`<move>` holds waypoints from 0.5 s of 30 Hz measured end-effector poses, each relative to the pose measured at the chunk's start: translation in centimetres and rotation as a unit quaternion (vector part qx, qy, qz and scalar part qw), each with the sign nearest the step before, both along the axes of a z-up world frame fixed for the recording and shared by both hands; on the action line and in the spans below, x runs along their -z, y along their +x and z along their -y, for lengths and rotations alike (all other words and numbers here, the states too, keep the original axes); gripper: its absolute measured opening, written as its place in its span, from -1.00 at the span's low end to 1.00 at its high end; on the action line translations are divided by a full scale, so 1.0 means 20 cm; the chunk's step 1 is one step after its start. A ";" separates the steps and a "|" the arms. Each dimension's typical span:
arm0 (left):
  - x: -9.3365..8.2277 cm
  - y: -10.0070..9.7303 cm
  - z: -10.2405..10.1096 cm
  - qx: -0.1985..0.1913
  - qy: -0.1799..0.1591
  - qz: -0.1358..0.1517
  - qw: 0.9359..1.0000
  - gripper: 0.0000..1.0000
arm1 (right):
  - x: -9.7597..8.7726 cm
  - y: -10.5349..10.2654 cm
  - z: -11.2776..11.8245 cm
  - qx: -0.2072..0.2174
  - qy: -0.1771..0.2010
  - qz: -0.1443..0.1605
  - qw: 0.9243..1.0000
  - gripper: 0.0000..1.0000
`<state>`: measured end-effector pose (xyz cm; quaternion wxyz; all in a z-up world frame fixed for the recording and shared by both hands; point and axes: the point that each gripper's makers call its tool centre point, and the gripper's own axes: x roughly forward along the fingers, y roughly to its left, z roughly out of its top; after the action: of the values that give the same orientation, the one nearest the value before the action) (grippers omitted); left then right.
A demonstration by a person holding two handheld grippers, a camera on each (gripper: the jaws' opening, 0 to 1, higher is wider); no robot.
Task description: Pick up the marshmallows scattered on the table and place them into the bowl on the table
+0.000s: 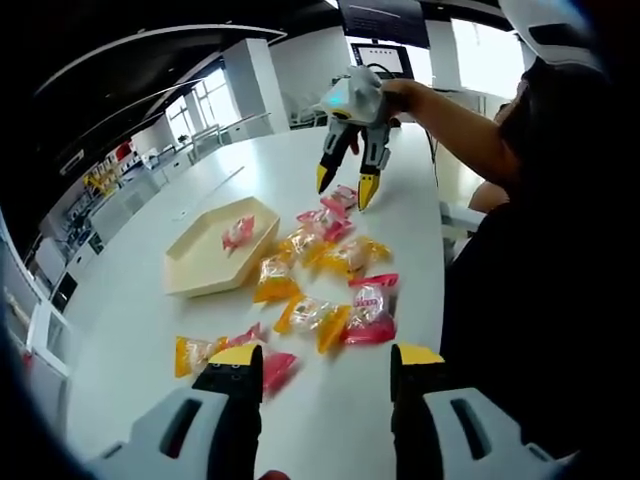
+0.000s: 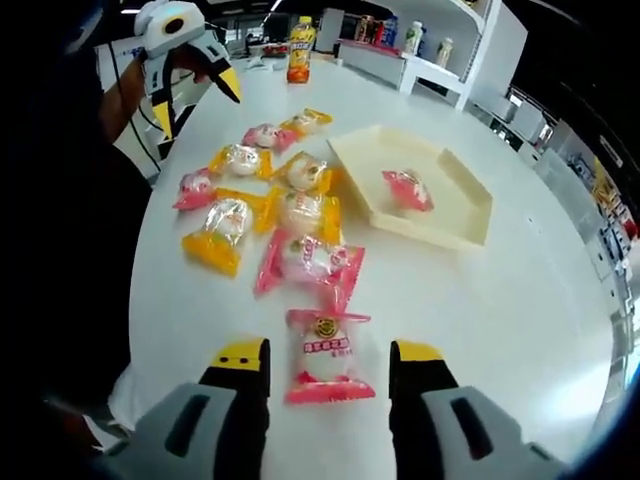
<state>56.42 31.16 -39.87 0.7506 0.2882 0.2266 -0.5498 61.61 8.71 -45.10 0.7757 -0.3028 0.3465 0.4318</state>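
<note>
Pink marshmallow [image 2: 325,357] lies between the right gripper's [image 2: 330,362] spread jaws, near the bowl [image 2: 455,215] holding 1 packet [image 2: 407,189]. Left gripper [image 1: 322,366] hovers spread beside others.

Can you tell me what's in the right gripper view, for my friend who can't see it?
The right gripper hangs open over a pink-wrapped marshmallow lying on the white table. Beyond it lie more pink and yellow wrapped marshmallows, and a cream bowl holds one pink marshmallow.
</note>
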 end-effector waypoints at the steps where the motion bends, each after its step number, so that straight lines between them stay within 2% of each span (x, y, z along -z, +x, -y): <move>1: 0.00 0.00 0.00 0.000 0.000 0.000 1.000 0.01 | 0.00 0.00 0.00 -0.001 0.001 -0.001 1.000 -0.10; 11: 0.01 0.00 0.00 0.000 0.000 -0.002 1.000 0.01 | 0.02 -0.01 -0.01 -0.003 0.000 -0.004 1.000 -0.19; 15: 0.01 0.00 -0.01 -0.003 0.000 -0.003 1.000 0.01 | 0.00 -0.01 -0.03 -0.001 0.010 -0.005 1.000 -0.20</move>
<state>56.36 31.35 -40.09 0.7515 0.2861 0.2291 -0.5486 61.41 9.23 -45.13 0.7768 -0.2929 0.3458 0.4372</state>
